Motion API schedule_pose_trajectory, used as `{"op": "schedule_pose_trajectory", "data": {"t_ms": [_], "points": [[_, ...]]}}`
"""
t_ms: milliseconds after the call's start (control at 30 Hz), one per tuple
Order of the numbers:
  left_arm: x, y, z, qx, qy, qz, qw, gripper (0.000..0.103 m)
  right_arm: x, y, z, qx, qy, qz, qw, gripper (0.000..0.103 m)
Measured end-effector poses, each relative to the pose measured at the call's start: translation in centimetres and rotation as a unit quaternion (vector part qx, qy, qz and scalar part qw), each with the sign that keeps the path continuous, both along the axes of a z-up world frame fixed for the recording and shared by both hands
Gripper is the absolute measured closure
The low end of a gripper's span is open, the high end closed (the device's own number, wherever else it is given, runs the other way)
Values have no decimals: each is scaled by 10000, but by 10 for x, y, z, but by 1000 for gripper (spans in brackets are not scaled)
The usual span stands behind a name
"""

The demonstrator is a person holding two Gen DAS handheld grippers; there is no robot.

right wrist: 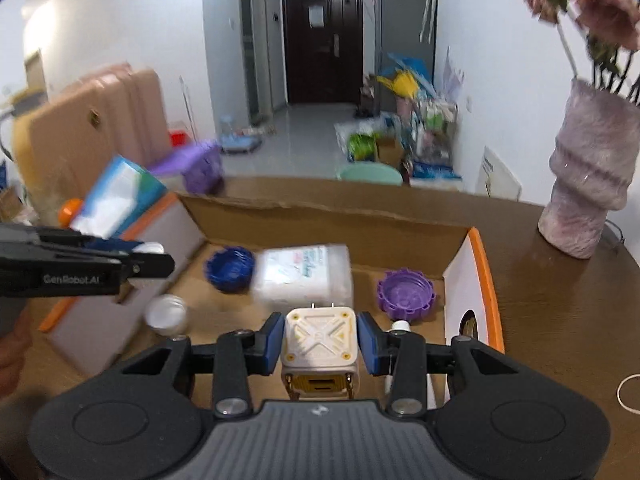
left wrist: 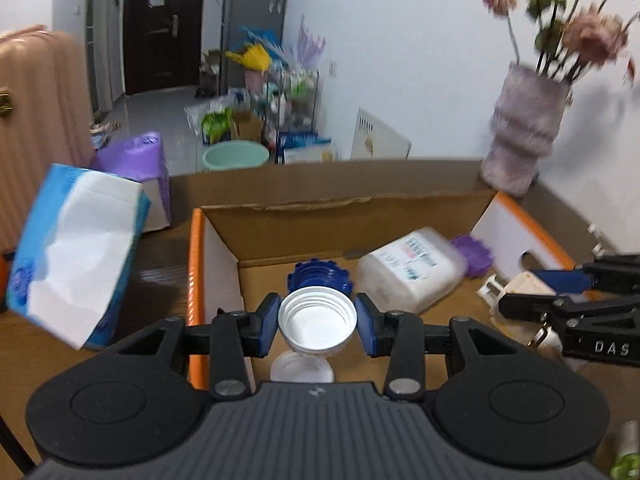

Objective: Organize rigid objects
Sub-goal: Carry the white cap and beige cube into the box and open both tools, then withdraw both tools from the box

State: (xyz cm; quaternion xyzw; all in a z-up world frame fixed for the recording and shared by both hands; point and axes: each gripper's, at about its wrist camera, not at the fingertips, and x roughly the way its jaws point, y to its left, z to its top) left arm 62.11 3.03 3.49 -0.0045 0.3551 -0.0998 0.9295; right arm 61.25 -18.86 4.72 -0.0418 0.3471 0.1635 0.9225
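A white cap [left wrist: 317, 318] was pinched by the left gripper [left wrist: 317, 320] above the cardboard box [left wrist: 340, 208]; a charger plug [right wrist: 319, 340] was clamped by the right gripper [right wrist: 319, 342], at the cap's three o'clock. The placing step seemed underway; lowering and release were judged next.

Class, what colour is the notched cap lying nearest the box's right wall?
Purple cap, clearest in the right wrist view.
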Motion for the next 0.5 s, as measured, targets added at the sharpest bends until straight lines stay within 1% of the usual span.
{"op": "schedule_pose_trajectory", "data": {"t_ms": [100, 133, 167, 233, 333, 500], "points": [[11, 1, -12, 123, 123, 62, 9998, 61, 15, 1, -12, -114, 219, 3, 9997, 64], [13, 2, -15, 89, 155, 116, 9998, 53, 16, 2, -14, -130, 224, 14, 9997, 65], [13, 3, -15, 65, 75, 87, 9999, 44, 16, 1, -12, -97, 155, 7, 9998, 65], [11, 3, -14, 31, 18, 90, 10000, 33, 15, -1, -6, 3, 34, -33, 10000, 63], [8, 6, -10, 6, -33, 102, 9999, 31, 15, -4, 6, 202, -79, -26, 9998, 61], [2, 11, 2, -25, -56, 185, 9998, 31, 6, 0, 25, 147, -213, 52, 9997, 60]]}}
